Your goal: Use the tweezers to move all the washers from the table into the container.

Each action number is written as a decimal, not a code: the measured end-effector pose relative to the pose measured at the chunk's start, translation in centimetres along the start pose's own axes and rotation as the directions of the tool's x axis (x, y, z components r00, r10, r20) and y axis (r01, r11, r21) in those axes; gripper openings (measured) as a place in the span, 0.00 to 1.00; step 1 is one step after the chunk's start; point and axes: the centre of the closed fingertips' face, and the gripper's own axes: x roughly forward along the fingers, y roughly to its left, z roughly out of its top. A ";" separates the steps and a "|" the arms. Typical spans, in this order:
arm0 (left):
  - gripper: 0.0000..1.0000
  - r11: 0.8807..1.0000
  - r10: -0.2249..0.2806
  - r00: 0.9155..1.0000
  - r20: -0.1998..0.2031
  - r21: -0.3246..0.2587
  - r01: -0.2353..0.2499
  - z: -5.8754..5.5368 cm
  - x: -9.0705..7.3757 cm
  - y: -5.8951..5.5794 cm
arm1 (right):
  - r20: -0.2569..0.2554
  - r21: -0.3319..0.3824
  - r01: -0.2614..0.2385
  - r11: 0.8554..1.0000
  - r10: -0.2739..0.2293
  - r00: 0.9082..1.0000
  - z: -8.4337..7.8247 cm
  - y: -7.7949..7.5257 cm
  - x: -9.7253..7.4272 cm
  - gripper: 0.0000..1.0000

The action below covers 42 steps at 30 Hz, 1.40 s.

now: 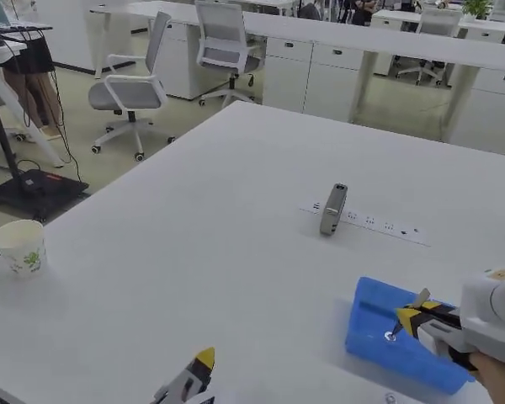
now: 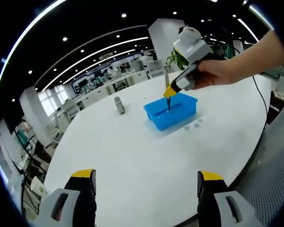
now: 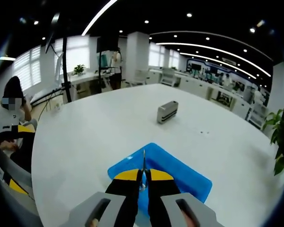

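Note:
A blue container point(image 1: 379, 332) point(image 2: 173, 113) point(image 3: 180, 172) sits near the table's front right. My right gripper point(image 1: 414, 316) point(image 3: 143, 176) is shut on thin metal tweezers point(image 1: 396, 330) point(image 3: 143, 163). The tweezers point(image 2: 169, 100) point down into the container, and something small and shiny sits at their tip. A few washers point(image 2: 193, 125) lie on the table just beside the container, and one washer point(image 1: 390, 397) shows near the front edge. My left gripper point(image 1: 198, 372) point(image 2: 146, 177) hovers open and empty over the near table, well left of the container.
A grey box point(image 1: 332, 209) point(image 3: 167, 111) rests on a flat white power strip point(image 1: 379, 224) beyond the container. A paper cup point(image 1: 21, 247) stands at the table's left edge. Office chairs point(image 1: 135, 88) and desks stand beyond the table.

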 end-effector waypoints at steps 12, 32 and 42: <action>0.91 1.000 0.015 1.000 -0.020 0.006 -0.015 -0.4 0.2 0.3 | -0.018 -0.003 -0.016 1.000 0.016 1.000 -0.6 0.1 0.8 0.02; 0.91 0.999 0.038 0.999 0.002 -0.009 -0.038 0.1 -0.1 0.9 | -0.046 0.008 -0.004 1.000 0.004 0.999 -2.3 0.6 1.5 0.02; 0.91 0.999 0.035 0.999 -0.003 -0.006 -0.035 0.0 -0.1 0.9 | -0.037 0.031 -0.004 0.999 0.005 0.999 -2.2 0.4 1.6 0.03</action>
